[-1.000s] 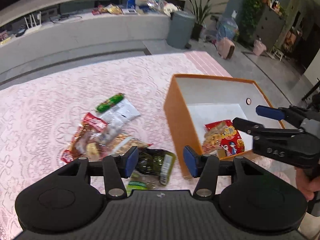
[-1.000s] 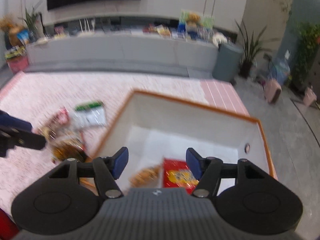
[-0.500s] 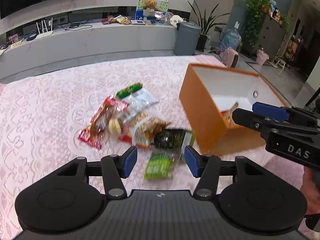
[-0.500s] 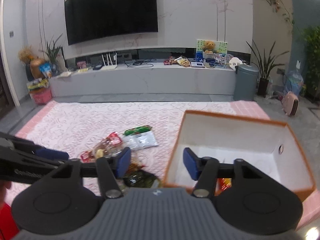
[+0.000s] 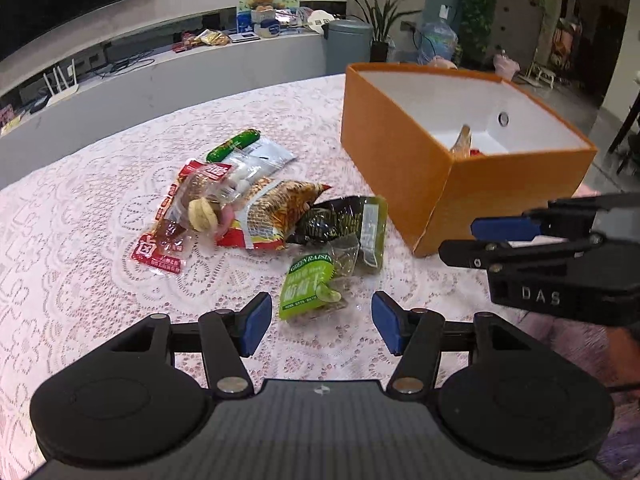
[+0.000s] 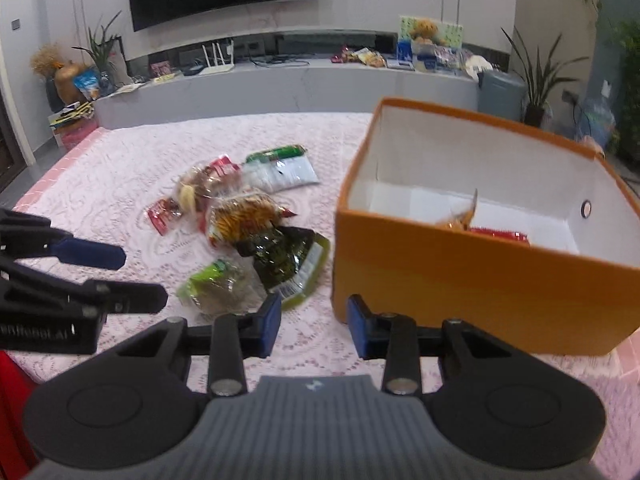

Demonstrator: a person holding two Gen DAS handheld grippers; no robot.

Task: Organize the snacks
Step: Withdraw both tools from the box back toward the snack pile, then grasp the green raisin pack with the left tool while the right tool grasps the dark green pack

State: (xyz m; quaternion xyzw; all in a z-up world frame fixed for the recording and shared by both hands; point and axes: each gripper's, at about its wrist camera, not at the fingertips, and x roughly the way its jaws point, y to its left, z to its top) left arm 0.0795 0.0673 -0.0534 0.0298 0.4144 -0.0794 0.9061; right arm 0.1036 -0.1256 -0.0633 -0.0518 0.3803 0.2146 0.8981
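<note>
Left tool (image 5: 316, 326) tilts downward, opening above green raisin packet (image 5: 310, 286); right tool (image 6: 313, 326) closing, empty.

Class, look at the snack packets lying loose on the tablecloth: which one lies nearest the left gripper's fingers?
The bright green raisin packet. It lies just ahead of the left gripper, whose jaws are opening, while the other packets sit farther back in the pile.

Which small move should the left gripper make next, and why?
Probably ease the left gripper forward and down over the green raisin packet. Its jaws are opening with nothing between them, and that packet lies just ahead of them, nearest of the loose snacks on the tablecloth. The orange box already holds some snacks.
</note>
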